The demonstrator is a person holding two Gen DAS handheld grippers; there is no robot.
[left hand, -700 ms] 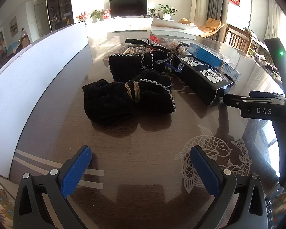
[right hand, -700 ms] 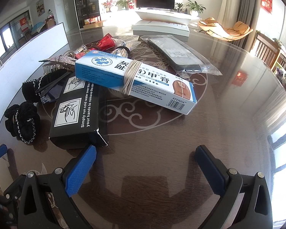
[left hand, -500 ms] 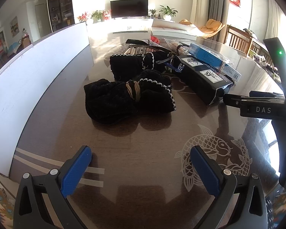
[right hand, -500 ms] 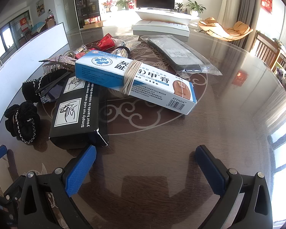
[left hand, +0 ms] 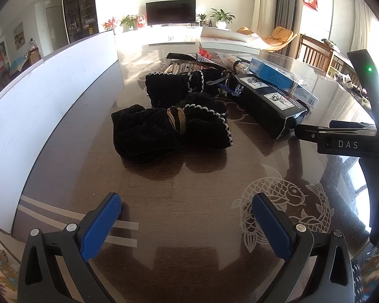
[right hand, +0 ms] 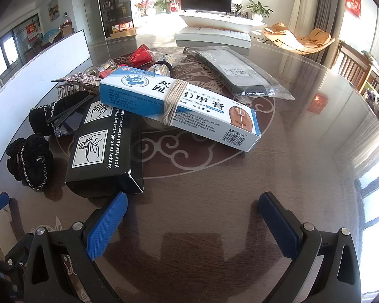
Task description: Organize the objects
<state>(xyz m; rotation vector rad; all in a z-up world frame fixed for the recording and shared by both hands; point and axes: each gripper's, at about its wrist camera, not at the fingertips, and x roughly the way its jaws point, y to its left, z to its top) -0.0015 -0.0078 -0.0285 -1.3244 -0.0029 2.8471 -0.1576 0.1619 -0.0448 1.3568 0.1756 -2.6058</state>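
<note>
A black velvet scrunchie bundle tied with a tan band point(left hand: 171, 131) lies on the glass table ahead of my open, empty left gripper point(left hand: 187, 209); it also shows in the right wrist view point(right hand: 29, 159). A second black scrunchie point(left hand: 174, 87) lies behind it. A black box point(right hand: 101, 146) lies on the table, and a blue and white cream box wrapped with rubber bands point(right hand: 179, 108) rests partly on it. My right gripper point(right hand: 193, 207) is open and empty, just in front of the black box's near corner. The right gripper also shows from the side in the left wrist view point(left hand: 341, 141).
A white board point(left hand: 45, 96) stands along the table's left edge. A grey packet in clear plastic point(right hand: 237, 73), a red packet point(right hand: 141, 56), a hair clip point(right hand: 73, 80) and small items lie behind the boxes. A white box point(right hand: 212, 36) sits at the far edge.
The left gripper's view has shifted slightly, with the scrunchies a little to the right in the frame. The right gripper has not moved.
</note>
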